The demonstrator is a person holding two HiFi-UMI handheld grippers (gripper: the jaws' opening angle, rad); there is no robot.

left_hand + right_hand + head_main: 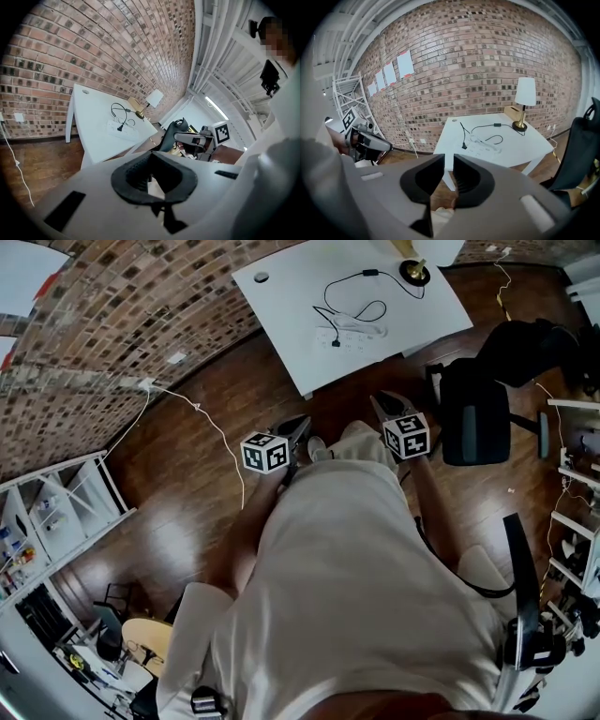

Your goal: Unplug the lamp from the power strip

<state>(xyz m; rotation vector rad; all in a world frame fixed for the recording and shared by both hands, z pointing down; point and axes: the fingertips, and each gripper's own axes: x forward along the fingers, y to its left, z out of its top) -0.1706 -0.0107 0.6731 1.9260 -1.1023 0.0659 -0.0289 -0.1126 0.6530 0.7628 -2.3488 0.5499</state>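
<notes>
Shelving at far L against brick wall; white cable trails from a wall socket across wood floor. Person stands facing the bench, one tool in each hand, both well apart from it.

L claw: pad tips together, nothing btwn them. It points toward the bench, w/ marker cube behind it in head view.

White bench sits ahead, brick wall behind it per both claw views. On it is a white power strip, approx. centre, lying flat. Black plug sits on the strip's L end; can't tell how firmly it is seated. Black cord loops off the strip, runs past an inline switch and on to the lamp. Lamp stands upright at the bench's far R corner, w/ brass base and stem and white shade.

R claw: jaws slightly apart, narrow slit only, nothing in it. It is aimed at the bench; strip, cord and lamp all show beyond its tips.

Black office chair stands R of R claw, just beside the bench's R edge.
</notes>
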